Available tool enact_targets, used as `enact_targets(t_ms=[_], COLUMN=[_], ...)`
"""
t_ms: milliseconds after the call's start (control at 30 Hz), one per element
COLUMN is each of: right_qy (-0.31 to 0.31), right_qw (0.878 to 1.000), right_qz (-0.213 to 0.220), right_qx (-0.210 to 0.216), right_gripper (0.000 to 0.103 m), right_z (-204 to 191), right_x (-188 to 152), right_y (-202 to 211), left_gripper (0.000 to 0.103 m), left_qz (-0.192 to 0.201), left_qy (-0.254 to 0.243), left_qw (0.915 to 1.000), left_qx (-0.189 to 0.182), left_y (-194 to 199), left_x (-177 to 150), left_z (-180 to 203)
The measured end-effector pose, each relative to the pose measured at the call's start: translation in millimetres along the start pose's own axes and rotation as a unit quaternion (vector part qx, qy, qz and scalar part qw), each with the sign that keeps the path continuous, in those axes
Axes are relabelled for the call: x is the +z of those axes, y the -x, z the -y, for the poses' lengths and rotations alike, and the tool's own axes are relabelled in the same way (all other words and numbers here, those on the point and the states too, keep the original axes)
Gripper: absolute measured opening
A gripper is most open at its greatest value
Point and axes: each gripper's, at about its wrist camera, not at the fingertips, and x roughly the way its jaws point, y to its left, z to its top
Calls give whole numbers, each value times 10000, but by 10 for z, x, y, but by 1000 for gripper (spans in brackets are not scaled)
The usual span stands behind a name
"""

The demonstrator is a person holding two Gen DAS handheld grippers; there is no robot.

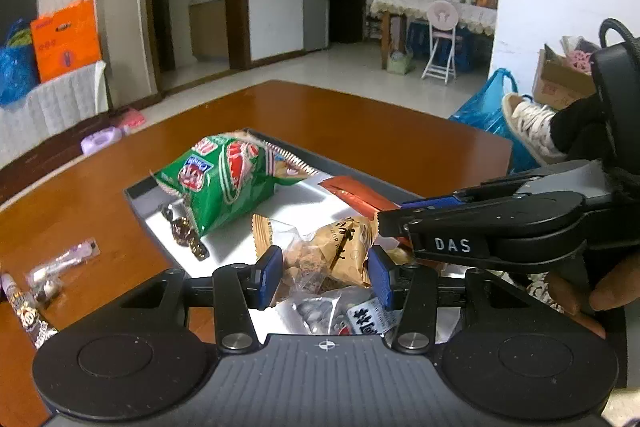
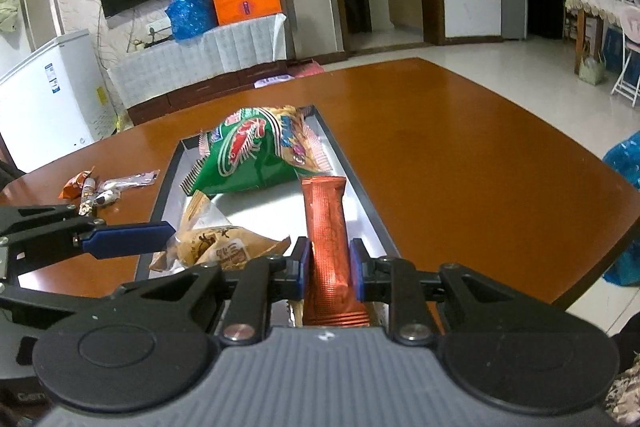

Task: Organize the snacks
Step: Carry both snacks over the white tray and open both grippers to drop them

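Observation:
A grey tray (image 1: 138,191) (image 2: 362,187) on the brown table holds a green chip bag (image 1: 224,179) (image 2: 256,155), a tan pastry packet (image 1: 340,247) (image 2: 218,247) and small wrapped sweets (image 1: 186,231). My left gripper (image 1: 326,277) is shut on the tan pastry packet, over the tray's near end. My right gripper (image 2: 330,269) is shut on a long red snack stick (image 2: 326,227) (image 1: 356,193), held over the tray's right side. The right gripper shows in the left wrist view (image 1: 480,223), and the left gripper's fingers (image 2: 128,233) show in the right wrist view.
Several small wrapped snacks (image 1: 52,271) (image 2: 100,187) lie on the table left of the tray. A clear packet (image 1: 320,311) lies under the left gripper. The table edge (image 2: 580,287) is to the right, with a blue bag (image 2: 624,163) beyond it.

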Motion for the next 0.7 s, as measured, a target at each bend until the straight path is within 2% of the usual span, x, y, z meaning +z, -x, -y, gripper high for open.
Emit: enact_targets(t_ms=[267,467,600,700], right_qy=[-26,67,44,59], right_qw=[10000,9999,9997,9994], right_qz=[-1,109,226,301], right_qx=[-53,-71,-119,-148], right_gripper=[21,21,21,21], right_z=[-56,-96,-112,-123], right_x=[-16,-59,-65,-75], right_y=[-20,19,27,29], left_gripper=[50,53,58,69], left_qz=[-27,37,65,157], left_qy=[283,308,334,426], left_qw=[9996,9995,9994,9989], left_qx=[-34,27,46,122], left_y=[7,44,69,118], left_x=[-5,5,6,11], left_z=[-100,-125,-162,-209])
